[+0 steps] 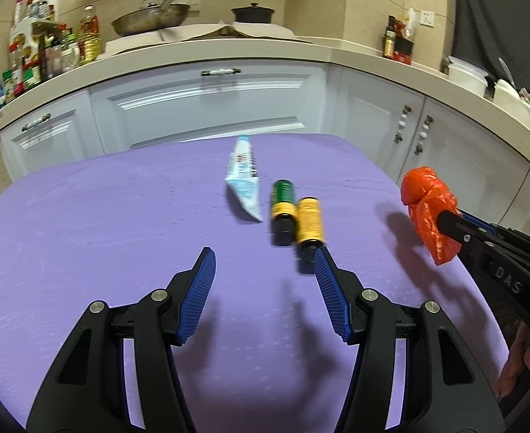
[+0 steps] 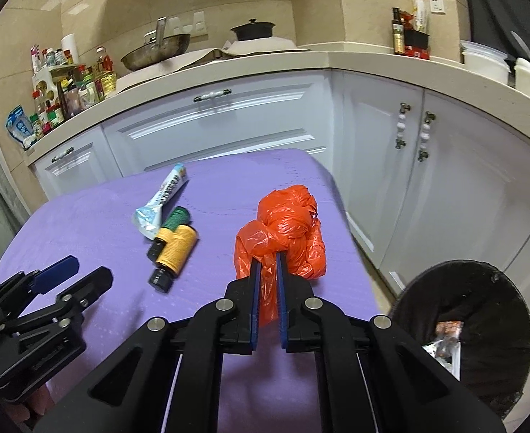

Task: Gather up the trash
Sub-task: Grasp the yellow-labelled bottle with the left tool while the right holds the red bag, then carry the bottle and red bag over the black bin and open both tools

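Kitchen setting: purple table (image 1: 120, 216) before white cabinets (image 2: 210, 133). Items on table: tube (image 1: 244, 176), far centre; two spools (image 1: 297, 213) touching side by side just near of it. Right gripper (image 2: 265, 263): clenched on the orange bag (image 2: 286, 231), held above the table's right edge. Left gripper (image 1: 265, 263): released, hovering near the spools, holding nothing. Bin (image 2: 463, 332): on the floor, near right, trash visible inside. Step in hand, by my reading: you are carrying the bag to the bin. Next: swing right over the bin's mouth, then let go.
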`<state>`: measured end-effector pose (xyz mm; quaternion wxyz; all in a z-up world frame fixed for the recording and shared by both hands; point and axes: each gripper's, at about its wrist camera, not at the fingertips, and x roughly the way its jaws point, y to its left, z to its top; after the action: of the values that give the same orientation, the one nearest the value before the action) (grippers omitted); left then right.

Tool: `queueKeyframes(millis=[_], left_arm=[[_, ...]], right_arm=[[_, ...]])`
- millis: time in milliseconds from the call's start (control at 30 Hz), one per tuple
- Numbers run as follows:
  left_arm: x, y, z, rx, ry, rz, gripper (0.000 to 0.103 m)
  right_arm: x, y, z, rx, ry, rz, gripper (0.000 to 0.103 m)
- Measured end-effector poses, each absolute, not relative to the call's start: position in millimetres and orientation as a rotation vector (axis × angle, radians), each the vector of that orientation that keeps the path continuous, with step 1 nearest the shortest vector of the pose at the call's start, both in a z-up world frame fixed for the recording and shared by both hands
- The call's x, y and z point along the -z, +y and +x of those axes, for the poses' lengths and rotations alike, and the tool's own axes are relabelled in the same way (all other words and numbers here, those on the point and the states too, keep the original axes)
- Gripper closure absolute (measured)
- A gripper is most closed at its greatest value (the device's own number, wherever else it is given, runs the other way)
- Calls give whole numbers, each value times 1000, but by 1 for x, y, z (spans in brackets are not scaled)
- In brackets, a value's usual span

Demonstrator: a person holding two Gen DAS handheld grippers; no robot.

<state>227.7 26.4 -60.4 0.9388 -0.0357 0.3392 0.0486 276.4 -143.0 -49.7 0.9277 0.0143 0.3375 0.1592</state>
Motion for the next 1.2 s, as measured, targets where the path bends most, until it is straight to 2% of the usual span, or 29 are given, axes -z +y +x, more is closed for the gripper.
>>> queueKeyframes(millis=[333,400,633,667,700,1200], left_arm=[[78,-2,260,-83,758,-45,50],[80,-4,264,-80,766,-40,58],[92,-9,279,-63,852,-24,73],[93,-8,280,-59,860,-33,81],[94,-6,279,-55,863,-42,84],[78,2,251,-63,780,-35,84]], right_arm=[[52,-174,276,-307,686,72,94],[53,-178,276,-306,685,79,94],[55,-185,277,-305,688,93,94],[55,-185,277,-305,688,93,94],[55,-185,277,-305,687,93,94],[55,-186,277,-304,687,90,94]])
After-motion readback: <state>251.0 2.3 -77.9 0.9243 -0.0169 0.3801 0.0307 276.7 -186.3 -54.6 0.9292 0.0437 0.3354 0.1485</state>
